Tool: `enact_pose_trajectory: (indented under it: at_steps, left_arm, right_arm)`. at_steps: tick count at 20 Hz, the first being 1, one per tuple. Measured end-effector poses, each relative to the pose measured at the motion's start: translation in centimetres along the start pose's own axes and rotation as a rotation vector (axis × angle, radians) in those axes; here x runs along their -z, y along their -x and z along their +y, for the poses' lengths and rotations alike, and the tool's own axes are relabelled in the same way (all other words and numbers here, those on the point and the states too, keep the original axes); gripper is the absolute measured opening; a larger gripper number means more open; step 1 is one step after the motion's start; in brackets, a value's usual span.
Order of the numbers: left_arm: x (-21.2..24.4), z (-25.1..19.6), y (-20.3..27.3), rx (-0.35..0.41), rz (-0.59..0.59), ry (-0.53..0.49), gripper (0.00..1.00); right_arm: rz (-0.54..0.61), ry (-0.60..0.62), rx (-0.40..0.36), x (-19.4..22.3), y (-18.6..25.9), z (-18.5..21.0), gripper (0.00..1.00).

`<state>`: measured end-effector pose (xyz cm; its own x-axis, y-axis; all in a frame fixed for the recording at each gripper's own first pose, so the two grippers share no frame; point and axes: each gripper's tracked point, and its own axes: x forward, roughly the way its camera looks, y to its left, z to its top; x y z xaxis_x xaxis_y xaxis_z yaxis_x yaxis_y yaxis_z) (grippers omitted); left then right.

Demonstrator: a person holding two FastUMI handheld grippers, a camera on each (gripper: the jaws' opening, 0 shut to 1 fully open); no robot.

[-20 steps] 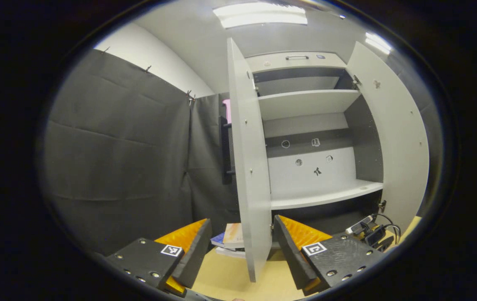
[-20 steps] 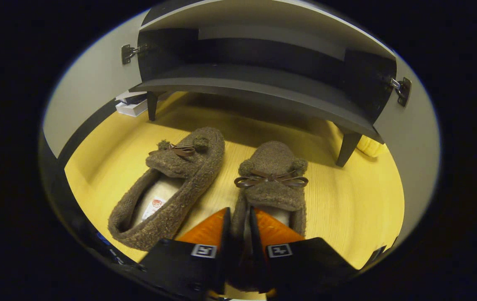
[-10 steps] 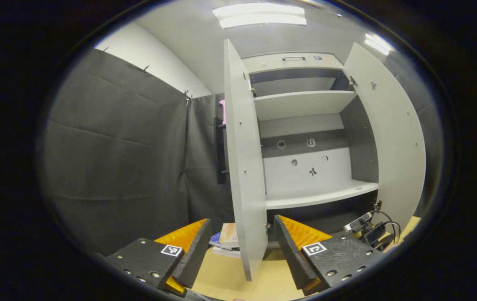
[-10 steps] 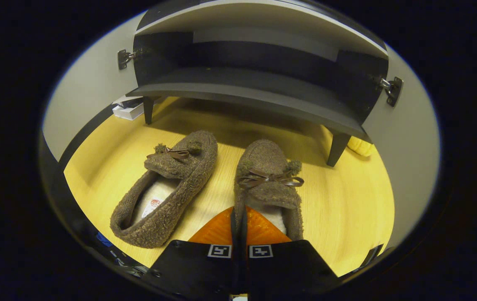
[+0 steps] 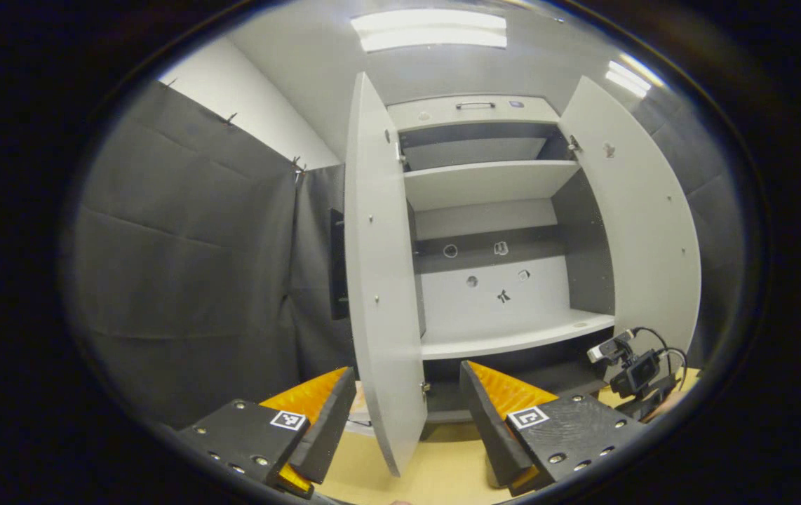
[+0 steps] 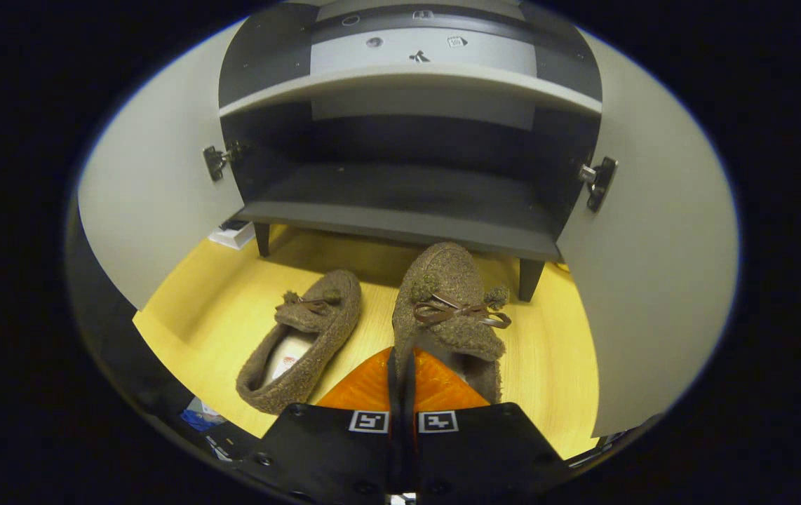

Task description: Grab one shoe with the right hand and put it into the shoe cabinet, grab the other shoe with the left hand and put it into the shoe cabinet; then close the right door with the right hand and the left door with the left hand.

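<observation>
In the right gripper view my right gripper is shut on the heel edge of a fuzzy brown shoe with a bow, held up off the yellow floor with its toe toward the cabinet's dark bottom shelf. The other brown shoe lies on the floor to its left. In the left gripper view my left gripper stands open with nothing between its fingers, facing the shoe cabinet. Its left door comes edge-on toward me and its right door is swung wide.
In the right gripper view both open doors flank the shelf, left door and right door. A white box lies by the cabinet's left leg. In the left gripper view the other gripper's camera and cables sit low right, and black cloth hangs left.
My right gripper closed fully on the right shoe's heel and lifted it off the floor toward the cabinet. The left gripper view drifted left and stayed open.
</observation>
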<state>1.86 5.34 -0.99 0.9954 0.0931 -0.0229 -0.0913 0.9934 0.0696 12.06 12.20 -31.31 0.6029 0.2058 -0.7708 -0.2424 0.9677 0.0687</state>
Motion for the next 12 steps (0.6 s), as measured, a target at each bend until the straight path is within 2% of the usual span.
enact_pose_trajectory:
  at_steps: [1, 2, 4, 5, 6, 7, 9, 10, 12]
  left_arm:
    - [-0.2, -0.4, -0.1, 0.012, -0.004, 0.002, 0.88]
    - [-0.3, -0.9, -0.2, 0.023, -0.008, 0.004, 0.95]
    - [-0.4, -1.8, -0.6, 0.042, -0.016, 0.006, 0.95]
    - [-0.6, -2.2, -0.7, 0.052, -0.019, 0.009, 0.88]
    - [-0.6, -2.6, -0.8, 0.062, -0.022, 0.012, 0.88]
    - [-0.7, -3.0, -1.0, 0.071, -0.025, 0.015, 0.95]
    - [-0.6, -3.7, -1.3, 0.088, -0.030, 0.018, 0.95]
    - [-0.6, -4.0, -1.5, 0.095, -0.033, 0.019, 0.88]
    - [-0.7, -4.4, -2.1, 0.108, -0.038, 0.023, 0.88]
  right_arm:
    - [-0.022, 0.001, -0.001, -0.8, 0.9, -0.1, 0.01]
    - [-0.042, 0.002, -0.001, -1.8, 1.7, -0.2, 0.01]
    - [-0.084, -0.003, -0.005, -3.6, 3.3, -0.4, 0.01]
    - [-0.106, -0.007, -0.007, -4.5, 4.1, -0.5, 0.01]
    - [-0.124, -0.009, -0.008, -5.5, 4.8, -0.7, 0.01]
    - [-0.144, -0.010, -0.008, -6.3, 5.5, -0.7, 0.01]
    - [-0.184, -0.010, -0.009, -8.1, 6.9, -0.9, 0.00]
    - [-0.204, -0.010, -0.010, -9.0, 7.7, -0.9, 0.01]
    - [-0.240, -0.007, -0.012, -10.8, 8.8, -0.9, 0.01]
